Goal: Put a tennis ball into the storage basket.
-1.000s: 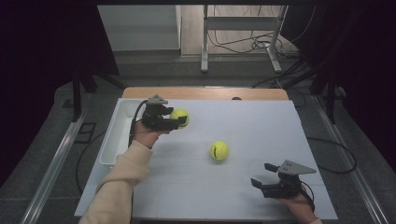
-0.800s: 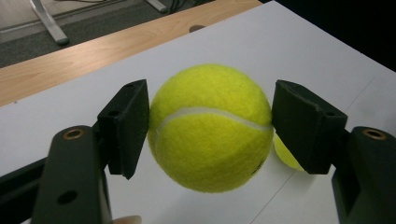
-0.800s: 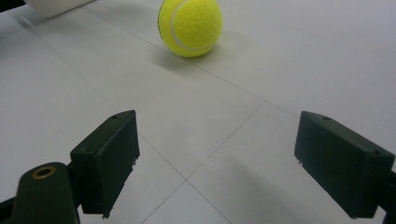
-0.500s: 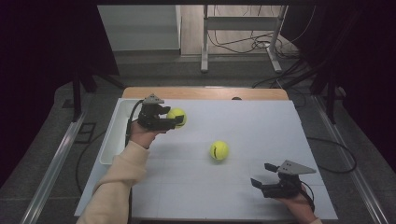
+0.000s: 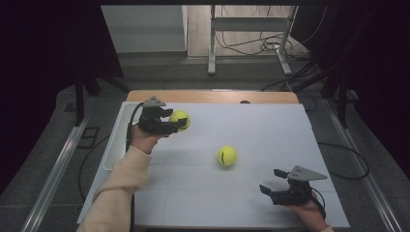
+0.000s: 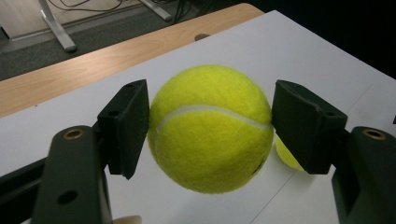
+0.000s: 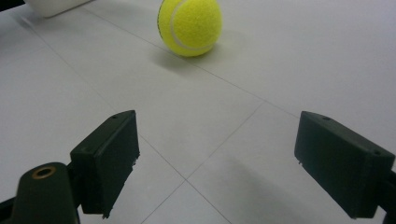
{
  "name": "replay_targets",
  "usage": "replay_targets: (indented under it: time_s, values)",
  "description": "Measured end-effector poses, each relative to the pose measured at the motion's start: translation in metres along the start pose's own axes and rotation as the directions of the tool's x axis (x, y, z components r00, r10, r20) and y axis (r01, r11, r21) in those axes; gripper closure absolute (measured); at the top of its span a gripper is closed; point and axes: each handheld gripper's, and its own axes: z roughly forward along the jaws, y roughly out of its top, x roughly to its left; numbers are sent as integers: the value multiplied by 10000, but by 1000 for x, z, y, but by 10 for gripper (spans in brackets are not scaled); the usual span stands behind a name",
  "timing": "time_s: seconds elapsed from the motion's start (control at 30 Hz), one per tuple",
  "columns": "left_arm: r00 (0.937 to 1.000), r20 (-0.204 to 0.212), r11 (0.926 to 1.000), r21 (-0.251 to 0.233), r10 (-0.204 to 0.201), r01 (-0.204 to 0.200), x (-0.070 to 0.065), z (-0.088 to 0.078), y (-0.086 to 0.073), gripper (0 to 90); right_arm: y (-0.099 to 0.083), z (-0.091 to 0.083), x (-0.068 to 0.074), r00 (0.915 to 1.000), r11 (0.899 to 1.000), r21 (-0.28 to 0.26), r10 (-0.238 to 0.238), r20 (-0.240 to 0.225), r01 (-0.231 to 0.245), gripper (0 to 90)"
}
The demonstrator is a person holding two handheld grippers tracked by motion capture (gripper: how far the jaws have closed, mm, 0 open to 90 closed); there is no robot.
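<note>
Left gripper view gave me the clearest look at the held tennis ball (image 6: 211,128): it sat squarely between my left gripper's (image 6: 210,126) two black jaws, both pads pressed against its sides, and it hung clear of the white table top (image 6: 289,51) with its pale seam running across the front. In the high view that same ball (image 5: 180,119) was up at the far left of the table, beside the white bin (image 5: 115,145) at the table's left edge, with my left gripper (image 5: 178,124) clenched on it and pointing toward the table's right. The second tennis ball (image 5: 226,156) lay on the surface near the middle, well apart from the first (I could also see a sliver of it behind the right pad in the left gripper view). My right gripper (image 5: 271,182) rested low at the near right corner, its jaws spread wide with nothing between them; in the right gripper view the second ball (image 7: 189,26) lay ahead of the pads, not touching them.
</note>
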Motion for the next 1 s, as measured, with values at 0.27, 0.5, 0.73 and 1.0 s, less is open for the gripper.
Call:
replay_targets:
  time_s: [0.27,0.5,0.73,1.0]
  values:
    - [9999,-93,9999,-160,-45,43,2,-8,0,302,0,0,0,10000,10000,7,-1,1,1,146]
    - [9996,-236,9996,-242,-158,153,8,-15,-1,302,0,0,0,10000,10000,20,-6,5,6,146]
    - [9991,-323,9993,-270,-271,262,11,-20,-3,303,0,0,0,10000,10000,25,-3,12,3,146]
    - [9988,-376,9993,-226,-304,296,16,-23,-5,306,0,0,0,10000,10000,32,6,17,-6,146]
